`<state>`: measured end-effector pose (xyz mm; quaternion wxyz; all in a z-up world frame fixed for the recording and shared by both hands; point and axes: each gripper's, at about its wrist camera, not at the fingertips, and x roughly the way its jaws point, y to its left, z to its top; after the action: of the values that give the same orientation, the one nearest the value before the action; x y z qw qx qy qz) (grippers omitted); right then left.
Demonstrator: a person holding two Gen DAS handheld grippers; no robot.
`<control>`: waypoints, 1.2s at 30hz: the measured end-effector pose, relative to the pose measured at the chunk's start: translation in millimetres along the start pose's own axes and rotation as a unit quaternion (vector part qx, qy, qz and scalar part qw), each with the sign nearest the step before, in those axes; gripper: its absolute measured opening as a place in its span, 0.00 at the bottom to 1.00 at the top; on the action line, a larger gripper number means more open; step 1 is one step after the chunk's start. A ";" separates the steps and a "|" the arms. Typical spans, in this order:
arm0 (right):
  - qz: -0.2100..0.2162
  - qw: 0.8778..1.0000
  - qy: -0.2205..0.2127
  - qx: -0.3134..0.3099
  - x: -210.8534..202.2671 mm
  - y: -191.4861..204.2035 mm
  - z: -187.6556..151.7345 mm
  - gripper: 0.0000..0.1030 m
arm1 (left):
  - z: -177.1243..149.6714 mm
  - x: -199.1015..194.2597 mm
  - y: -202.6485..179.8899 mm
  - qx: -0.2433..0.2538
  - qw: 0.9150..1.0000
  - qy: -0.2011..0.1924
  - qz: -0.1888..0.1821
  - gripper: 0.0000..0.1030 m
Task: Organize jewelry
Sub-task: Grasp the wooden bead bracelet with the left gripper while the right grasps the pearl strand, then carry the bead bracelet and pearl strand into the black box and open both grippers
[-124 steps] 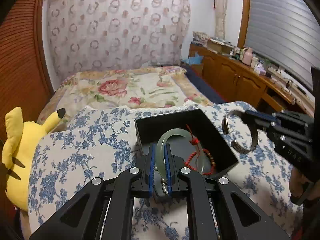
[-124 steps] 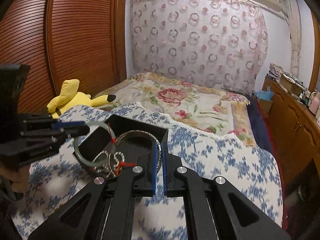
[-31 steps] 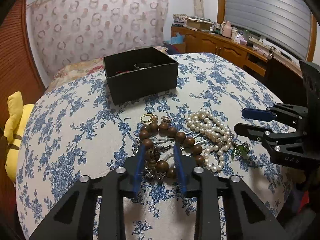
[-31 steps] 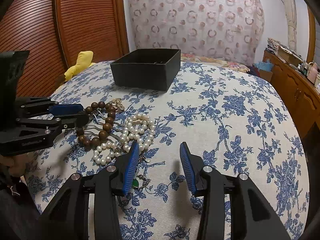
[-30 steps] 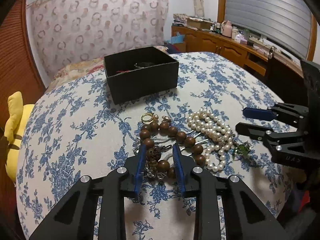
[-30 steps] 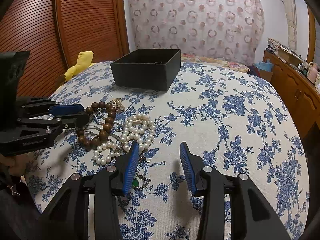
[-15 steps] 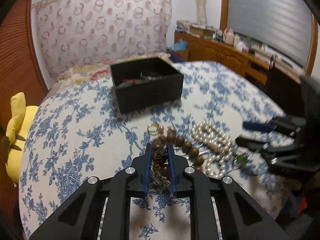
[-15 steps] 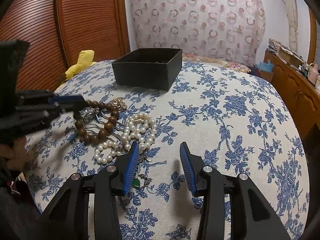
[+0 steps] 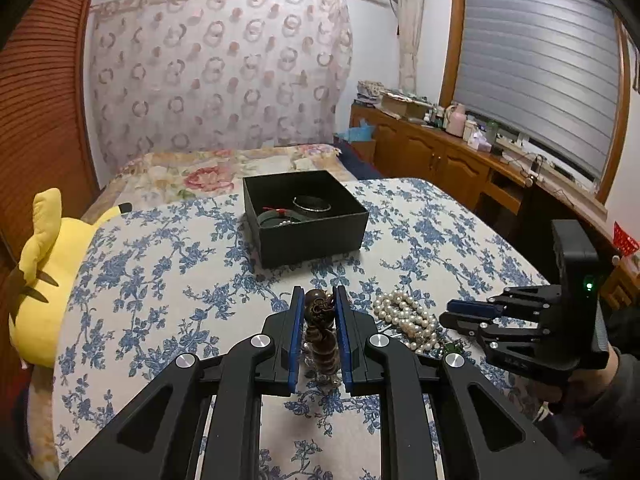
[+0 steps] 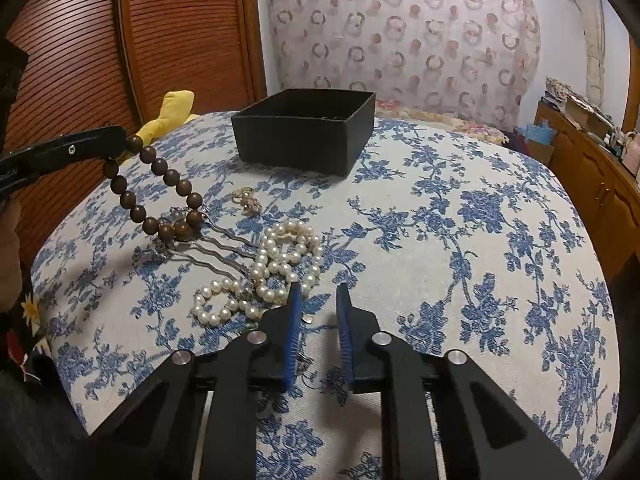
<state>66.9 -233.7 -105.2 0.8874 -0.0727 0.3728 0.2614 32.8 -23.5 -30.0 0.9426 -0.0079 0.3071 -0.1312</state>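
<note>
While left tongs (image 9: 319, 312) pinch it, the bead bracelet (image 10: 160, 188) dangles downward.

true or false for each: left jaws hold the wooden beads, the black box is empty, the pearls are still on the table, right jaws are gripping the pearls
1. The left gripper holds the wooden bead bracelet. True.
2. The black box is empty. False: bangles lie inside it.
3. The pearl strand lies on the table. True.
4. The right gripper grips the pearls. False: its jaws are open with nothing between them.
</note>
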 end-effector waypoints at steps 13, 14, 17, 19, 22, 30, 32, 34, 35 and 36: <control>-0.021 0.997 0.056 -0.043 38.7 4.3 31.0 0.18 | -4.6 -5.9 6.8 -0.009 1.000 -0.007 -0.001 0.14; -0.019 0.997 0.058 -0.044 39.8 4.4 31.7 0.18 | -4.6 -6.0 7.3 -0.010 1.000 -0.008 -0.001 0.14; -0.019 0.997 0.058 -0.047 40.1 4.0 35.0 0.14 | -4.3 -5.8 8.0 -0.010 1.000 -0.008 -0.001 0.14; -0.011 0.997 0.058 -0.051 40.1 4.7 35.7 0.08 | -4.1 -6.0 8.4 -0.010 1.000 -0.008 0.000 0.14; 0.004 0.997 0.055 -0.060 37.6 6.8 36.1 0.08 | -2.6 -7.1 9.4 -0.009 1.000 -0.008 -0.001 0.14; 0.014 0.998 -0.010 -0.067 -5.6 15.0 56.8 0.08 | 15.0 -18.2 8.4 -0.003 0.999 -0.033 0.002 0.14; 0.012 0.997 -0.031 -0.073 -22.4 18.4 67.1 0.08 | 20.8 -19.9 8.3 0.001 0.999 -0.038 0.004 0.14; 0.011 0.996 -0.046 -0.077 -33.5 18.5 74.7 0.08 | 26.4 -20.3 8.4 0.003 0.999 -0.043 0.005 0.14; 0.008 0.995 -0.056 -0.079 -40.5 19.1 80.4 0.08 | 28.5 -20.8 8.8 0.003 0.999 -0.044 0.005 0.14; 0.007 0.995 -0.064 -0.081 -45.7 18.3 85.1 0.08 | 31.0 -20.7 8.8 0.004 0.999 -0.045 0.005 0.14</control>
<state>83.7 -209.2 -11.4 0.8987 -0.1246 0.2935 0.3010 36.9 -11.8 6.3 0.9561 -0.0088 0.2639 -0.1271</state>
